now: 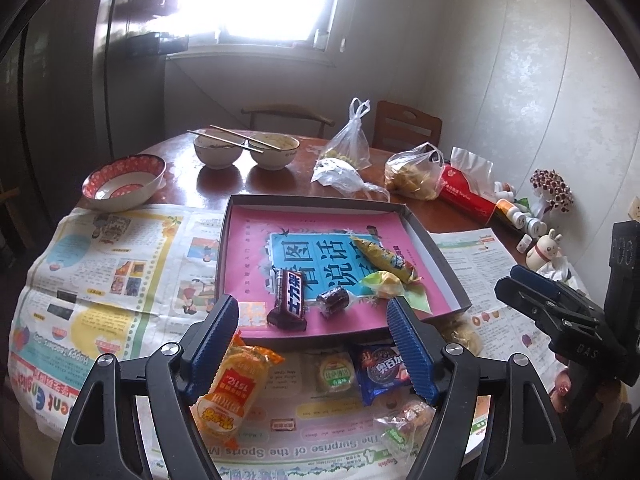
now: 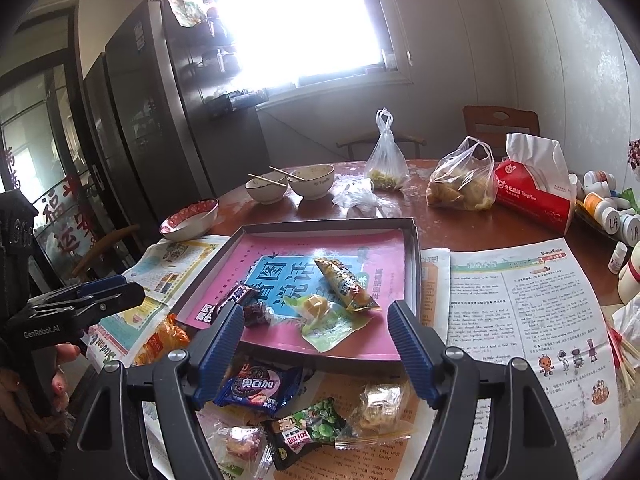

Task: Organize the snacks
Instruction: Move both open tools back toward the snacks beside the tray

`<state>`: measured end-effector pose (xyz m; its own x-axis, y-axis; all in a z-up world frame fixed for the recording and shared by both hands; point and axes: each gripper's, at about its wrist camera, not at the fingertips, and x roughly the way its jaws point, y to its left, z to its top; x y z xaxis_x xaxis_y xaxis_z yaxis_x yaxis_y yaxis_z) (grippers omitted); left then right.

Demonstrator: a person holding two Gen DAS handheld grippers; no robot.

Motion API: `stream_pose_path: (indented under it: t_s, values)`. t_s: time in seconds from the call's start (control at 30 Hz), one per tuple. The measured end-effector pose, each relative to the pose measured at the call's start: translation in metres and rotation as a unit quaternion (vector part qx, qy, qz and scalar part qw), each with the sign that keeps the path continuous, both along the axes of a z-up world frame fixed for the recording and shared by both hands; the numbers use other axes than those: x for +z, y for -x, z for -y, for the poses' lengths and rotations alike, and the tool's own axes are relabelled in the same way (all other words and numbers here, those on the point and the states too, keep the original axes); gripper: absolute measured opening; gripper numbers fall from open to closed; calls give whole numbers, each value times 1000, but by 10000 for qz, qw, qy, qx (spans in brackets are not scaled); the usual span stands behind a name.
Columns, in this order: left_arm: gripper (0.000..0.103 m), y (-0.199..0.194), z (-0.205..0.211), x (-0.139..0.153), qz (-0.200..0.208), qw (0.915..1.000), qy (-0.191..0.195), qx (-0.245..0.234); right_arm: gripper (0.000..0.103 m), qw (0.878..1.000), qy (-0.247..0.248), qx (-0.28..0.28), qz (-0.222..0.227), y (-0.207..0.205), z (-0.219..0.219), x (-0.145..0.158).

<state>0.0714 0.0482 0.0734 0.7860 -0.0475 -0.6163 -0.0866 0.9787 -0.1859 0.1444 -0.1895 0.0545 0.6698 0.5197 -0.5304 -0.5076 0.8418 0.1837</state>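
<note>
A shallow grey box (image 1: 436,256) lined with a pink and blue sheet holds a brown chocolate bar (image 1: 290,300), a small dark candy (image 1: 334,299), a yellow-green packet (image 1: 390,284) and a long yellow packet (image 1: 382,258). In front of it on newspaper lie an orange bread packet (image 1: 234,388), a blue biscuit packet (image 1: 378,370), a round pastry (image 1: 335,372) and a clear candy bag (image 1: 404,420). My left gripper (image 1: 312,344) is open and empty above them. My right gripper (image 2: 316,346) is open and empty above the blue packet (image 2: 260,388), a green pea packet (image 2: 308,432) and a pastry (image 2: 380,400).
Beyond the box (image 2: 412,240) stand two white bowls with chopsticks (image 1: 246,148), a red-rimmed bowl (image 1: 124,180), plastic food bags (image 1: 414,174), a red tissue pack (image 1: 468,192), and pill bottles (image 1: 520,216). Chairs and a fridge (image 2: 152,100) stand behind the table.
</note>
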Motion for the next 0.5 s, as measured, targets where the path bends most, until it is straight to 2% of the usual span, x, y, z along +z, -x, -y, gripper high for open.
stream_pose_path:
  t_s: [0.2,0.5]
  values:
    - [78,9,0,-2,-29,10000,16,14,74,9999,34,-103,-10,7,6,1]
    - [78,18,16,-1,6,9996,-98,-276,74,9996,160,-226,-34,17,9,2]
